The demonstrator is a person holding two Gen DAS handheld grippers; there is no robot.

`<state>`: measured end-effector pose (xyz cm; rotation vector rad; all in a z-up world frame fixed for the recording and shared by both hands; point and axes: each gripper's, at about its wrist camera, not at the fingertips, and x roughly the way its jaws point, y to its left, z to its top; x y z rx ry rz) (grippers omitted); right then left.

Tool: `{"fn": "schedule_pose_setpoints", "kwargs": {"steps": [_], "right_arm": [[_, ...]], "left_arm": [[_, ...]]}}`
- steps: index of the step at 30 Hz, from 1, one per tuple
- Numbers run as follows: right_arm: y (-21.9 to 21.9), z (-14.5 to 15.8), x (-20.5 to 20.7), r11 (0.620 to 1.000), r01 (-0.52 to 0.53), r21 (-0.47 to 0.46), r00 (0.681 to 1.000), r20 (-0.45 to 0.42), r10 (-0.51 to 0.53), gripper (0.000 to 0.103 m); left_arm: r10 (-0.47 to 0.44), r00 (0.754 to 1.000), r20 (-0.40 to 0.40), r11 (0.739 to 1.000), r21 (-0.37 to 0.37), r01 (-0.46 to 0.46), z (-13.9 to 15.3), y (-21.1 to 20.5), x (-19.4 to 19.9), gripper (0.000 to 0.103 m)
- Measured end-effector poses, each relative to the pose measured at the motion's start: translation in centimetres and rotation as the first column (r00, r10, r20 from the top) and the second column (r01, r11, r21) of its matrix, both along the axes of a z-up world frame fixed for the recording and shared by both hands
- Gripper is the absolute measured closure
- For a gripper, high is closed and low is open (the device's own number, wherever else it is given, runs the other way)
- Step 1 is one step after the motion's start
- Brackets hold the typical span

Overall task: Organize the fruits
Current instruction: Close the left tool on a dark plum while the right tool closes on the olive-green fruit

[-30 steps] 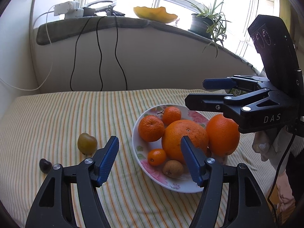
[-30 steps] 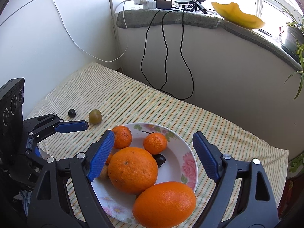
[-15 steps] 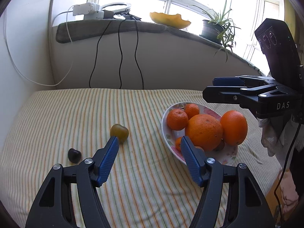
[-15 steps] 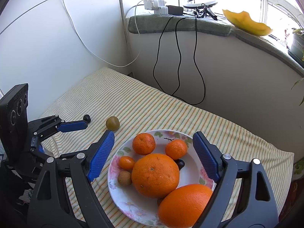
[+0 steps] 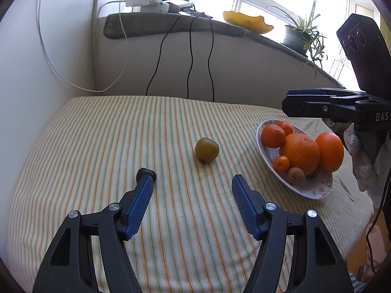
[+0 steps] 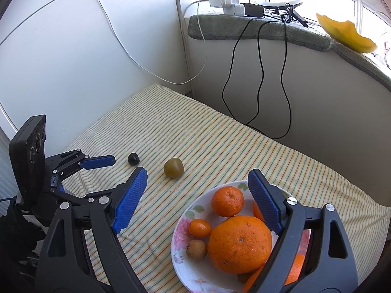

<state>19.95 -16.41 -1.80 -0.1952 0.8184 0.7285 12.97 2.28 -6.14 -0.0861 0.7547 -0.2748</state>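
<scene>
The left tongs [image 5: 191, 188] stand released with nothing between their blue pads, over the striped cloth of the tabletop [image 5: 97, 134]; the right tongs [image 6: 195, 190] are likewise spread wide and empty, above the near rim of the flowered plate [image 6: 179, 227]. From the left wrist view the right tongs show only side-on at the right edge, so their gap cannot be read there, and a cloth-covered hand behind them is cut off by the frame. The tip of the left tongs' left finger covers part of a small dark fruit [image 5: 143, 171], so its shape is hard to make out; whether they touch cannot be told. In the right wrist view the same dark fruit [image 6: 133, 158] lies clear, just beyond the left tongs' blue finger. A dull olive-green round fruit [image 5: 206, 150] lies on the cloth ahead of the left tongs, between their fingers' lines and apart from the plate. On the plate, to the right of the left tongs, sit a big orange [image 6: 239, 244], two mandarins, a tiny orange kumquat-like fruit [image 6: 200, 227] and a small brown fruit [image 6: 196, 249]. Another large orange [image 5: 330, 151] on the plate's far side is mostly hidden behind the right tongs' right finger in the right wrist view.
</scene>
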Motion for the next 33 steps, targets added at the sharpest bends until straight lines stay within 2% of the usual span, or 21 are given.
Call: {"fn": "schedule_pose_setpoints", "kwargs": {"steps": [9, 15, 19, 25, 33], "right_arm": [[3.7, -2.0, 1.2, 0.999, -0.039, -0.025, 0.997, -0.062, 0.038, 0.016], [5.8, -3.8, 2.1, 0.997, -0.054, -0.057, 0.992, -0.117, 0.047, 0.029], [7.0, -4.7, 2.7, 0.994, -0.061, -0.095, 0.990, -0.130, 0.048, 0.040], [8.1, -6.1, 3.4, 0.986, -0.060, -0.154, 0.990, -0.132, 0.040, 0.048], [9.0, -7.4, 3.3, 0.975, -0.072, -0.212, 0.990, -0.134, 0.044, 0.054]], "left_arm": [[0.032, 0.999, -0.028, 0.999, -0.001, -0.032, -1.0, 2.2, 0.9, 0.049], [0.032, 0.998, -0.053, 0.999, -0.001, -0.032, -1.7, 2.9, 2.0, 0.060], [0.030, 0.997, -0.067, 1.000, 0.004, -0.030, -2.2, 3.1, 2.5, 0.062], [0.026, 0.997, -0.078, 1.000, 0.016, -0.025, -2.5, 3.1, 3.0, 0.063], [0.026, 0.995, -0.096, 0.999, 0.021, -0.024, -2.8, 3.2, 3.7, 0.072]]}}
